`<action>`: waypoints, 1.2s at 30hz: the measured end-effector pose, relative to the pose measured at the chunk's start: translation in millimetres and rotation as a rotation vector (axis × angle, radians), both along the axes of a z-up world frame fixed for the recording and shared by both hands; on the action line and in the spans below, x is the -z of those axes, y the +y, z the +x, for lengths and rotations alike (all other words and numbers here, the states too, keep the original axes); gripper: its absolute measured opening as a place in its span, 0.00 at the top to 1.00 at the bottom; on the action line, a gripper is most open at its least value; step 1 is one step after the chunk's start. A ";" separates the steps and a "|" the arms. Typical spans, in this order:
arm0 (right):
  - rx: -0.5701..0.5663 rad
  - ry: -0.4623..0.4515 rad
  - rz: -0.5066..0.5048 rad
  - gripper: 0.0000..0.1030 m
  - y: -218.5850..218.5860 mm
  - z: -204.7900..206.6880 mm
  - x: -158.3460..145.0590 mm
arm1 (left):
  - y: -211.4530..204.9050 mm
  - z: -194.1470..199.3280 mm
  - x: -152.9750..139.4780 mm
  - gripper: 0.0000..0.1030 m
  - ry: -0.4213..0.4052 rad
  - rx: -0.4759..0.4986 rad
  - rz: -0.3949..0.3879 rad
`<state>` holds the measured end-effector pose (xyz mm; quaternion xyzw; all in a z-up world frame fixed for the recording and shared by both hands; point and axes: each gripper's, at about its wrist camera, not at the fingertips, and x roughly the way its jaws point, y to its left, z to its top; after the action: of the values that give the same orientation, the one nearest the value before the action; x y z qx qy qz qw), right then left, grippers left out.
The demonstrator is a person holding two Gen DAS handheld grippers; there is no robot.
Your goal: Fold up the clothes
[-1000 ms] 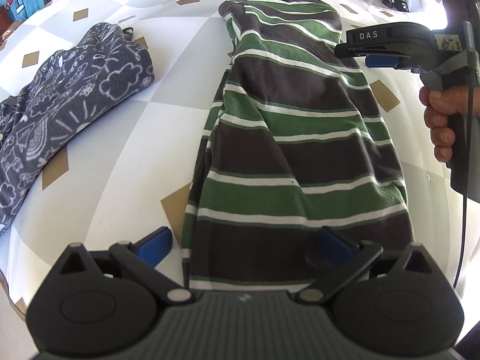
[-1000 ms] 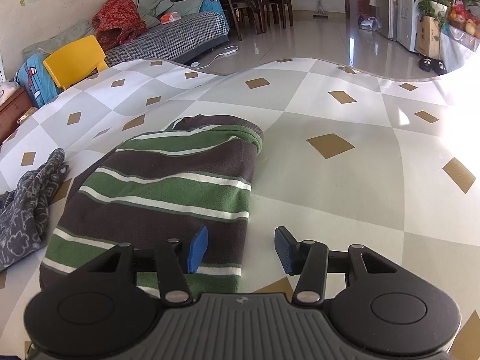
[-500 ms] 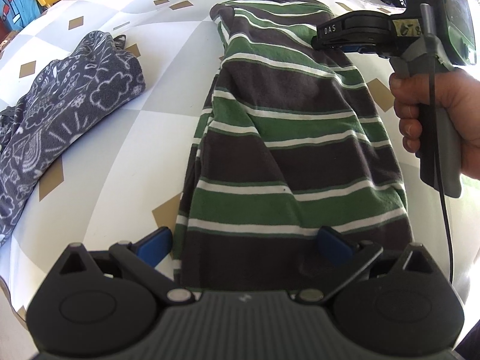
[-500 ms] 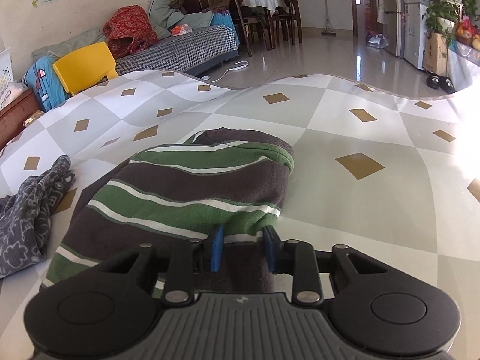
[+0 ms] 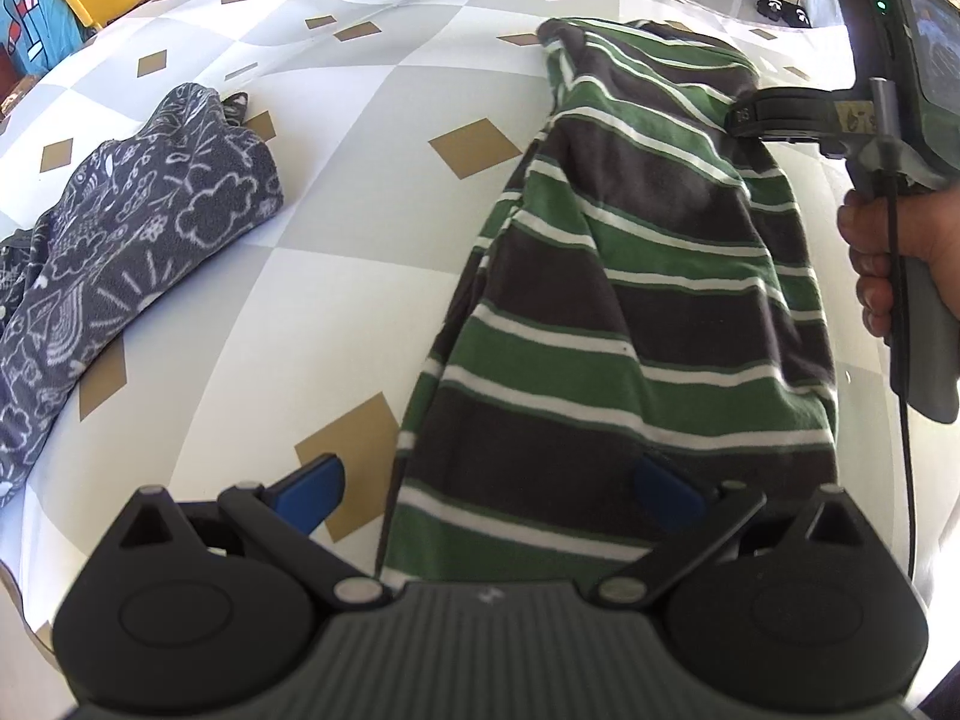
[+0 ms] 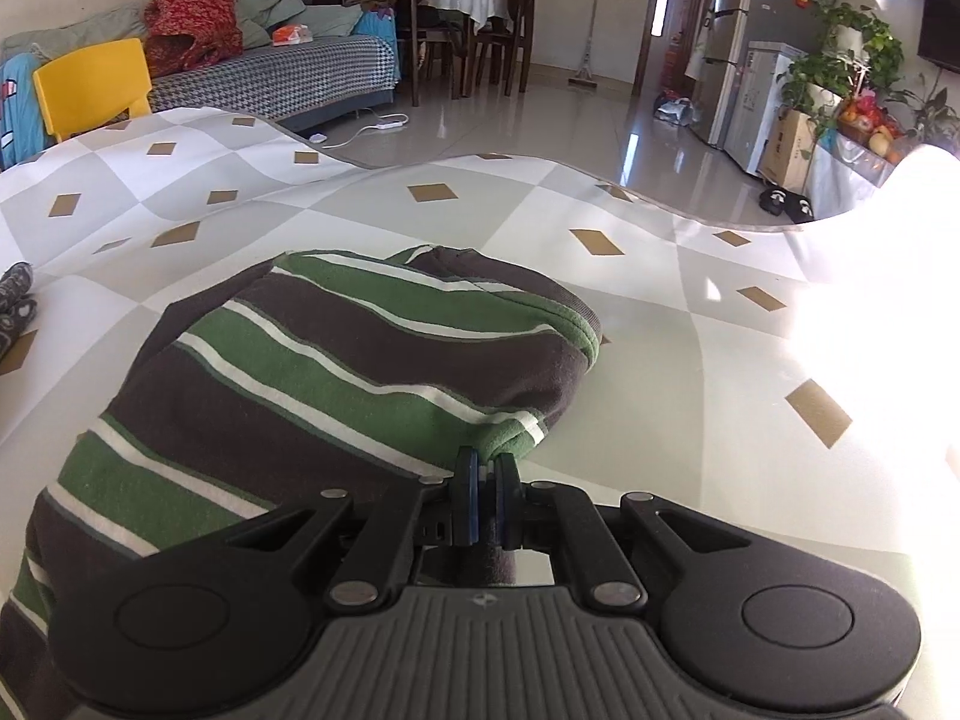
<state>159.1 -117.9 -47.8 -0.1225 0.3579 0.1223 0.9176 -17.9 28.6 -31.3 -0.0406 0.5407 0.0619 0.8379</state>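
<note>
A green, brown and white striped garment [image 5: 630,300] lies lengthwise on the checked table cover [image 5: 336,276], folded narrow. My left gripper [image 5: 489,489] is open over its near end, one blue pad on the cover to the left, the other on the fabric. In the right wrist view my right gripper [image 6: 485,495] is shut on the striped garment's [image 6: 312,372] right edge, and the cloth bunches up at the pads. The left wrist view shows the right gripper [image 5: 750,120] pinching that edge near the far end, held by a person's hand [image 5: 888,252].
A grey garment with white doodle print [image 5: 120,252] lies heaped at the left of the table. The wavy far table edge [image 6: 540,159] drops to a shiny floor. A yellow chair [image 6: 90,90], a sofa and dining chairs stand beyond.
My right gripper closed from open onto the striped garment's right edge and lifted it slightly. The left gripper stayed open over the near end.
</note>
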 end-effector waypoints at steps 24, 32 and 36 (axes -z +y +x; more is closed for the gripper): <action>0.243 0.151 -0.081 0.92 -158.1 -35.5 -32.4 | -37.9 28.4 -9.1 0.00 -0.122 -0.017 0.017; 0.141 0.083 0.021 0.85 -158.1 -43.9 -51.3 | -50.3 48.1 -2.1 0.00 -0.148 -0.054 0.008; 0.087 0.100 0.030 0.81 -153.9 -46.1 -47.3 | -59.1 55.8 3.8 0.00 -0.148 -0.047 0.017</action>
<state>113.0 -271.8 -0.5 -0.0866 0.4062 0.0936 0.9049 37.9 -30.5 -35.2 -0.0507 0.4758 0.0829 0.8742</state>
